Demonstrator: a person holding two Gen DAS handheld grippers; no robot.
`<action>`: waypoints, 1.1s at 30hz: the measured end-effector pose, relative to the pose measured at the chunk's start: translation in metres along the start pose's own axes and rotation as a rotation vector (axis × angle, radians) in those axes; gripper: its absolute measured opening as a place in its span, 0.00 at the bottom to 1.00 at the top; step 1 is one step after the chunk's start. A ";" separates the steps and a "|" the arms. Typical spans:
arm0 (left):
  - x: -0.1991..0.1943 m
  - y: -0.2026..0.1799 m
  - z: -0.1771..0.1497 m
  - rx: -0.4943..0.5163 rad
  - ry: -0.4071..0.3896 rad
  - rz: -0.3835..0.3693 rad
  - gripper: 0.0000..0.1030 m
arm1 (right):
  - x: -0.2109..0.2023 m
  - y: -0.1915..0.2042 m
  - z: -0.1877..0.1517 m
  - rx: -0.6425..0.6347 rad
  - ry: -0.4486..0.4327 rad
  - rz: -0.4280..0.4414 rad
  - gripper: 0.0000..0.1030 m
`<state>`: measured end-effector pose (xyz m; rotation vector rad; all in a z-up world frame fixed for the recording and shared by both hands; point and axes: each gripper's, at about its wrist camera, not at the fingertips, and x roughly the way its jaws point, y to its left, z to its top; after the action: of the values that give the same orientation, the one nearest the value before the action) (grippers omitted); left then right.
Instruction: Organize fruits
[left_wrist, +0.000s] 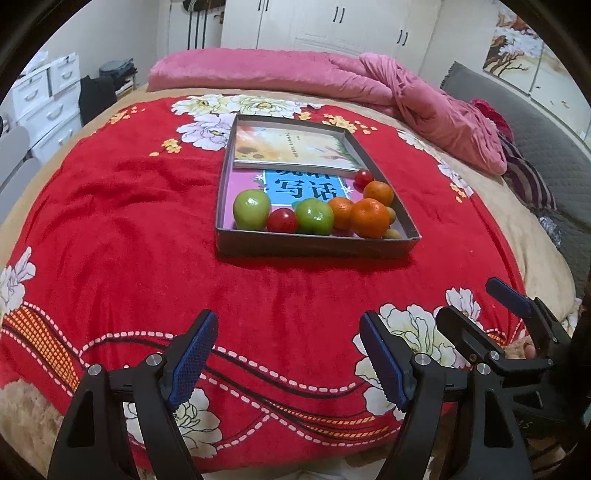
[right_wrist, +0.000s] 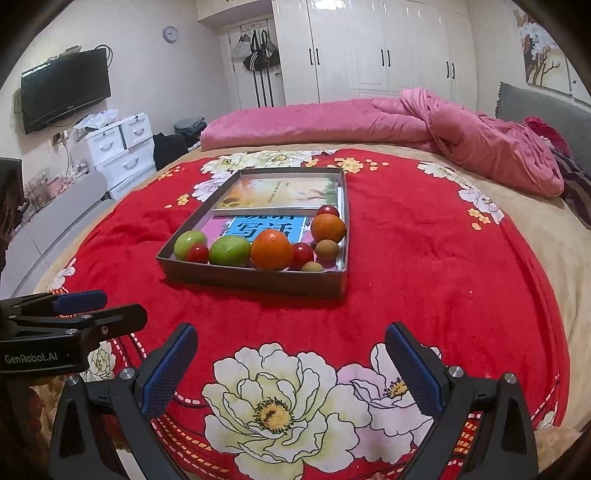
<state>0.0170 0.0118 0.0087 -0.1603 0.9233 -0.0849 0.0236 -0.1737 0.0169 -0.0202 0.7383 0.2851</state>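
While both grippers hung low in frame, left gripper (left_wrist: 286, 356) and right gripper (right_wrist: 293, 369) had fingers apart, empty. Fruits (left_wrist: 314, 214) lay bunched along near wall of tray (left_wrist: 317, 247), frame centre, atop books (left_wrist: 291, 147). Stage unclear: gathered already, or awaiting sorting.

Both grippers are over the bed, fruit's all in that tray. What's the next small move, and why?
Hard to say: the fruits lie bunched along the near wall of the tray, which fits both a sort ahead and one finished. Both the left gripper and the right gripper hang open and empty, so probably hold until the intended arrangement is clear.
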 end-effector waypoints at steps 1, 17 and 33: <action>0.000 0.000 0.000 0.001 0.000 0.000 0.78 | 0.000 0.000 0.000 0.000 -0.002 0.001 0.99; -0.002 -0.001 0.002 0.002 0.008 -0.009 0.78 | -0.001 0.000 0.000 0.001 -0.008 0.014 0.99; 0.000 -0.003 0.001 0.003 0.020 -0.011 0.78 | 0.001 -0.002 0.000 0.006 0.002 0.006 0.99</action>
<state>0.0176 0.0089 0.0102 -0.1622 0.9419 -0.0986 0.0249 -0.1757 0.0165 -0.0122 0.7413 0.2883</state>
